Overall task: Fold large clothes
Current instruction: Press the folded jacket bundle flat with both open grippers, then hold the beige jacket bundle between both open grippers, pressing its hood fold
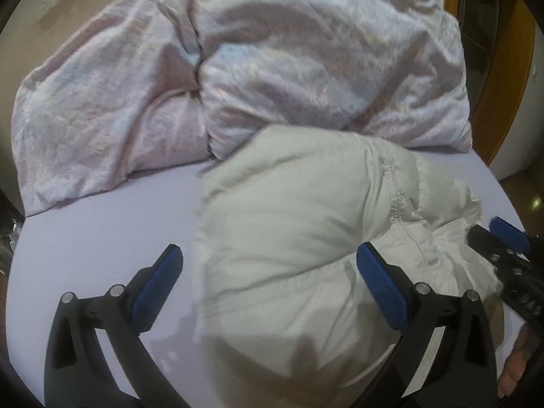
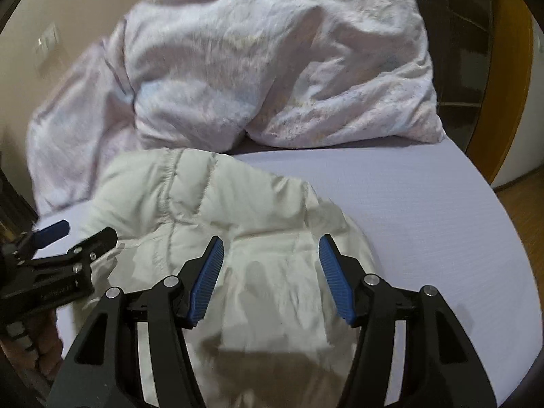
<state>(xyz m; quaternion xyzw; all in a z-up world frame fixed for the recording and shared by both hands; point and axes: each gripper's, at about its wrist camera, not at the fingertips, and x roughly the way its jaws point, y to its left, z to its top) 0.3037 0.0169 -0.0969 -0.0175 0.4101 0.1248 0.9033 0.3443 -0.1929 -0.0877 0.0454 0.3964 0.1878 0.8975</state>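
The white padded jacket (image 1: pixel 289 238) lies bunched on the bed (image 1: pixel 102 238), in front of a rumpled quilt (image 1: pixel 272 51). The left tool (image 1: pixel 268 282) and the right tool (image 2: pixel 270 278) both hang spread above it, pinching nothing, probably poised to pick a fresh edge for folding.

We see a bed (image 1: pixel 102 231) with a lavender sheet. On it lie a white puffer jacket (image 1: pixel 289 238) and a crumpled pinkish duvet (image 1: pixel 238 68).

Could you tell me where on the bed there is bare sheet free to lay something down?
Bare sheet lies right of the white jacket, bordered by the bed's edge and the crumpled duvet behind. Another patch lies left of the jacket, below the duvet. The middle is crowded by jacket and both open grippers.
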